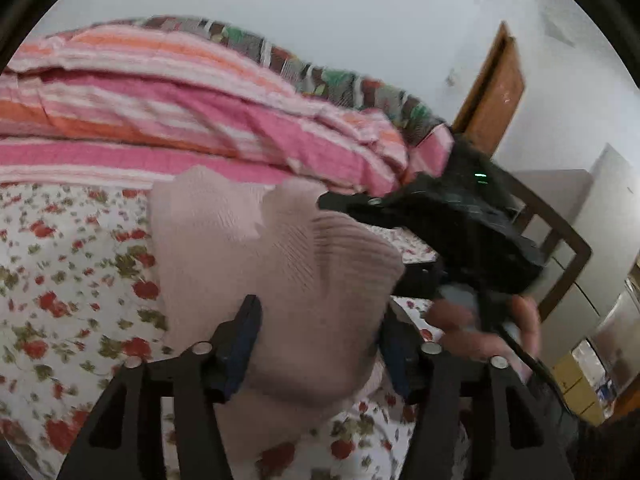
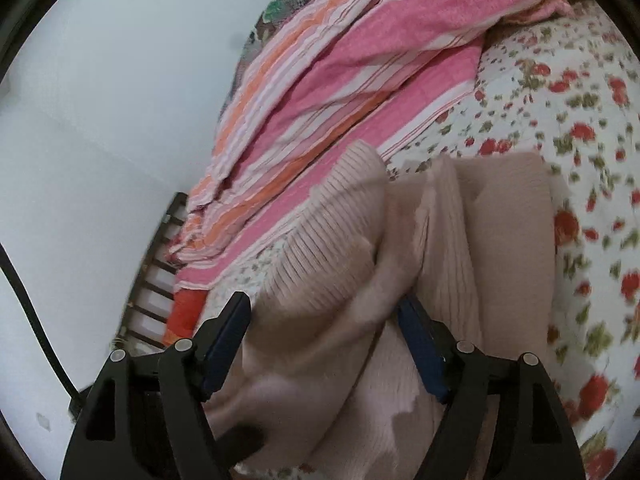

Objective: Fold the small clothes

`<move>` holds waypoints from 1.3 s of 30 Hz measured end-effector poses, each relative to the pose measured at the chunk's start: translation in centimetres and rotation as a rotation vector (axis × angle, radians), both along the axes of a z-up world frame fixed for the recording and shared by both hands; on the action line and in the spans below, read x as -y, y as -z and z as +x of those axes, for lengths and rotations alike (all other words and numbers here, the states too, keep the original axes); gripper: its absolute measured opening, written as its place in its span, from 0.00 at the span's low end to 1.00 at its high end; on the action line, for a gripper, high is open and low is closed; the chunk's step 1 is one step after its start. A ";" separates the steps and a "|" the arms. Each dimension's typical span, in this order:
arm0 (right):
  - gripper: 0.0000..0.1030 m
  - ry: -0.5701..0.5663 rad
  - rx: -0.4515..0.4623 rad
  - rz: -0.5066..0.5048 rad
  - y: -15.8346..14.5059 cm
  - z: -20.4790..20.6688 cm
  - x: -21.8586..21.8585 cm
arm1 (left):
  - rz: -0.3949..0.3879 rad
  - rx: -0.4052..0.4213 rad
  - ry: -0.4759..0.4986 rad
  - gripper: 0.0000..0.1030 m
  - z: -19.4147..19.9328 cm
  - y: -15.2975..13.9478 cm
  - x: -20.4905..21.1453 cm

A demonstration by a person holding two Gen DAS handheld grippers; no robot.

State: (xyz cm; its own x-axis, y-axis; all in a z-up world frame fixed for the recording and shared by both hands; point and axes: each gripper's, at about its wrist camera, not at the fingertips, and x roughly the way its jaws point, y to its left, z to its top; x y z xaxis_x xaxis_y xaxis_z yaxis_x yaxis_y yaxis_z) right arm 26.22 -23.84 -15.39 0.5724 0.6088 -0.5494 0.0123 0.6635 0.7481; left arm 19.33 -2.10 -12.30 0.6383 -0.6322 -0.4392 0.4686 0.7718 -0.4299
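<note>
A pale pink ribbed knit garment (image 1: 280, 248) lies bunched and partly doubled over on the floral bed sheet (image 1: 60, 280). My left gripper (image 1: 320, 340) is open, its blue-padded fingers (image 1: 244, 340) standing either side of the garment's near fold. In the right wrist view the same garment (image 2: 500, 220) is heaped between the fingers of my right gripper (image 2: 324, 336), which stands wide open around the cloth. The right gripper's black housing (image 1: 460, 232) shows in the left wrist view at the garment's right edge, held by a person's hand (image 1: 480, 320).
A pink, orange and white striped blanket (image 1: 160, 100) is piled along the far side of the bed (image 2: 360, 60). A brown door (image 1: 492, 92), a dark wooden frame (image 1: 568, 248) and grey cabinets stand at the right. A slatted bed end (image 2: 160, 272) is at the left.
</note>
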 end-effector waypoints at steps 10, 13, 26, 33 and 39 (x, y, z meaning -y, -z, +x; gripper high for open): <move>0.30 -0.012 0.055 -0.149 -1.1 1.5 -1.0 | -0.072 -0.019 -0.157 0.61 0.3 0.4 -7.1; 0.24 -0.017 0.168 -0.241 -3.1 0.0 -1.3 | -0.087 -0.030 -0.171 0.61 0.8 0.6 -7.9; 0.16 0.003 0.179 -0.501 -2.8 -1.0 -2.7 | -0.081 -0.056 -0.186 0.61 1.8 1.3 -7.2; 0.14 0.078 0.199 -0.542 -3.8 -2.2 0.7 | -0.074 -0.074 -0.165 0.61 2.4 1.5 -6.1; 0.21 0.076 0.092 -0.607 -0.7 -1.8 0.9 | -0.005 -0.101 -0.140 0.61 2.7 2.0 -3.8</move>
State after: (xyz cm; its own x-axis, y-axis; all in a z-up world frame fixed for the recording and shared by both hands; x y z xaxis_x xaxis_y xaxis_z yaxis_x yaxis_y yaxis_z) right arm 24.42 -24.78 -14.72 0.6632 0.1589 -0.7314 0.0298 0.9708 0.2380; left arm 21.98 1.70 -14.32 0.6730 -0.5424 -0.5029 0.3107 0.8243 -0.4732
